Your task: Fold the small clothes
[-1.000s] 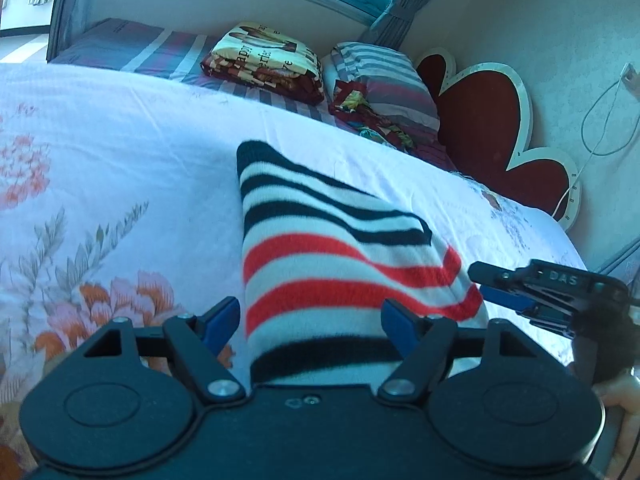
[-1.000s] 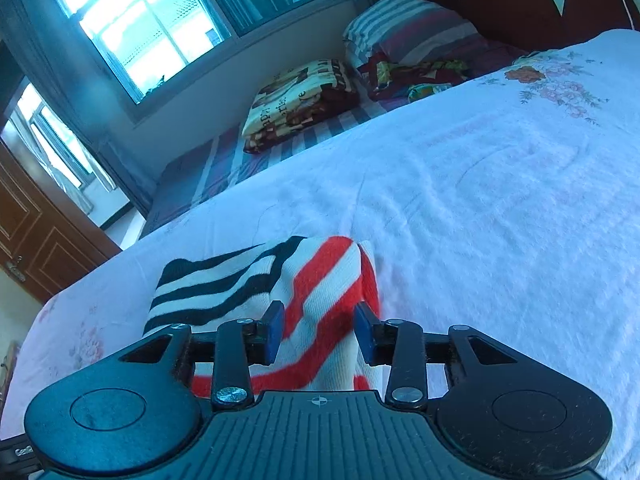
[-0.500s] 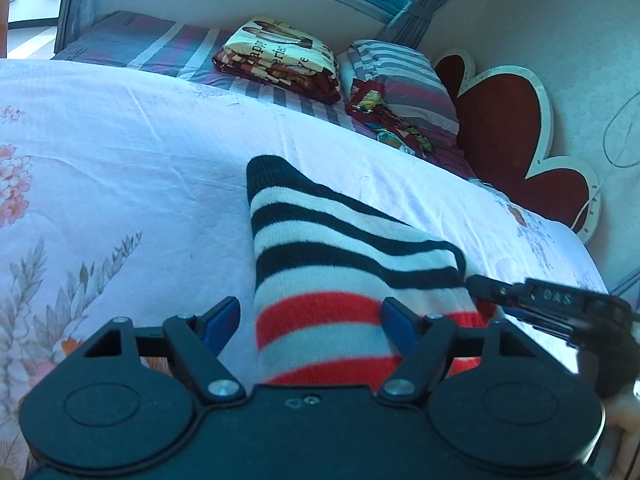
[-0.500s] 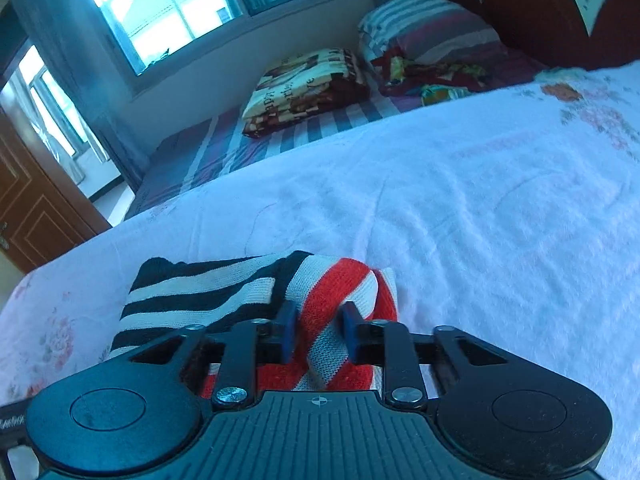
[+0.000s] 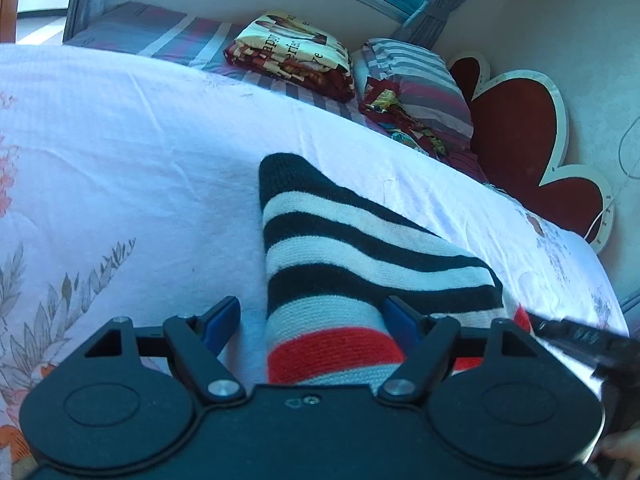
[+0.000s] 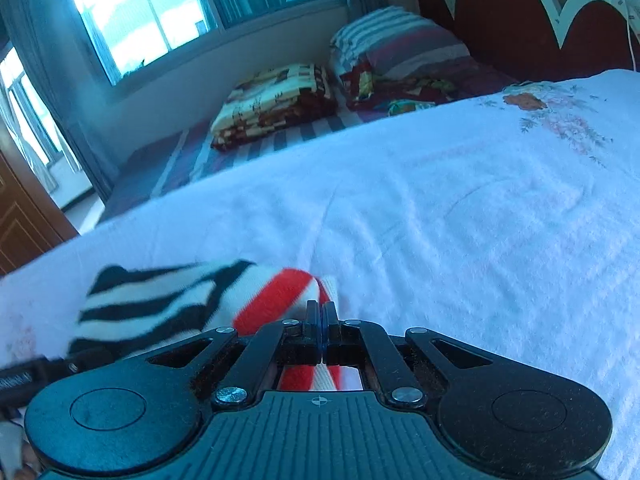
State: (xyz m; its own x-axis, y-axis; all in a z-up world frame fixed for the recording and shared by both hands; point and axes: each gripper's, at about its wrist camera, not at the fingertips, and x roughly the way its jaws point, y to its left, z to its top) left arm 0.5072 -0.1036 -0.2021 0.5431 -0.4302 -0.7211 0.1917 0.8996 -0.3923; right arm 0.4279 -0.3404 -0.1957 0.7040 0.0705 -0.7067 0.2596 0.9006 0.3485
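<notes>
Two grippers work at the near edge of a striped knit garment on a bed. The left gripper (image 5: 310,322) stands wide apart, its blue pads on either side of the garment's (image 5: 352,256) near end; the right-hand pad lies against the knit, the left-hand pad is clear of it, over the sheet. Nothing is pinched there. The right gripper (image 6: 321,314) has its jaws pressed together, with a red-and-white edge of the garment (image 6: 172,304) running right up to the pads and showing again beneath them; whether cloth is actually caught between the pads cannot be told. In the left view the right gripper's (image 5: 576,334) black fingers reach in from the right, at the garment's red-striped corner.

The garment lies flat on the white floral sheet (image 5: 120,152), red and white bands nearest the grippers, black and white bands beyond, ending in a black tip that points away. It is folded, one layer over another, with a diagonal edge crossing it.

Farther off, past the sheet's edge, a striped mattress cover (image 5: 160,36) shows. On it sit a folded patterned blanket (image 5: 292,52) and, just beside that, a striped pillow (image 5: 416,76) with crumpled colourful cloth (image 5: 400,116) against it. Behind stands a red headboard (image 5: 516,128) with a white scalloped edge, and a window (image 6: 160,8) with curtains.
</notes>
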